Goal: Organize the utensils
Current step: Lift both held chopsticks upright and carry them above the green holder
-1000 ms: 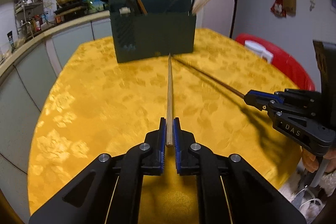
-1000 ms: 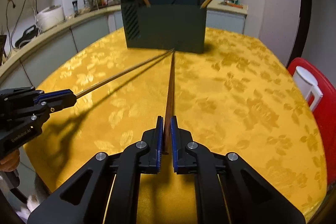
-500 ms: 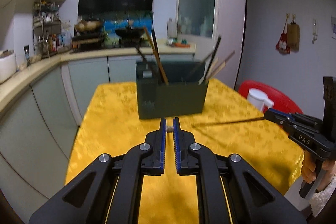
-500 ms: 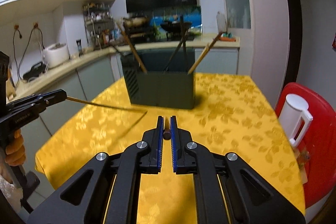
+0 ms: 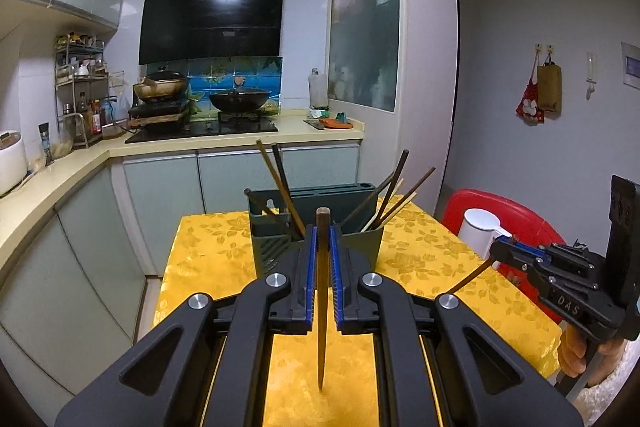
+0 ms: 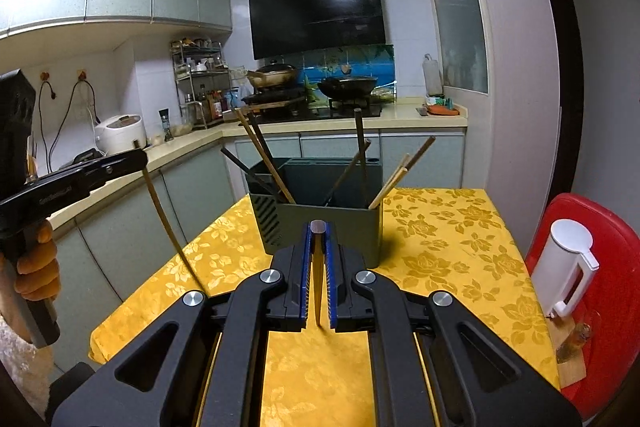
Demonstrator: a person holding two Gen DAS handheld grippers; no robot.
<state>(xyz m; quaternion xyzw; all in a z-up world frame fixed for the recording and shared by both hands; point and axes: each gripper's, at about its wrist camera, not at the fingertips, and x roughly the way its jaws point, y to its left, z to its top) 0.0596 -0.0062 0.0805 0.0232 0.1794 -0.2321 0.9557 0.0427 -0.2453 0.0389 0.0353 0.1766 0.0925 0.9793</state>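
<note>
Both black two-finger grippers with blue pads are hanging above the yellow floral tablecloth (image 5: 208,259), pointed level toward the kitchen counter. The left gripper (image 5: 322,227) is clamping a light-brown wooden chopstick (image 5: 321,307), thick end poking up between the pads, tip angling back down toward the camera. The right gripper (image 6: 317,231) is pinching a darker brown chopstick (image 6: 317,283) the same way. The dark green rectangular utensil holder (image 6: 328,223) is sitting just ahead on the table, with several more chopsticks (image 6: 264,163) leaning in its compartments, some left, some right.
</note>
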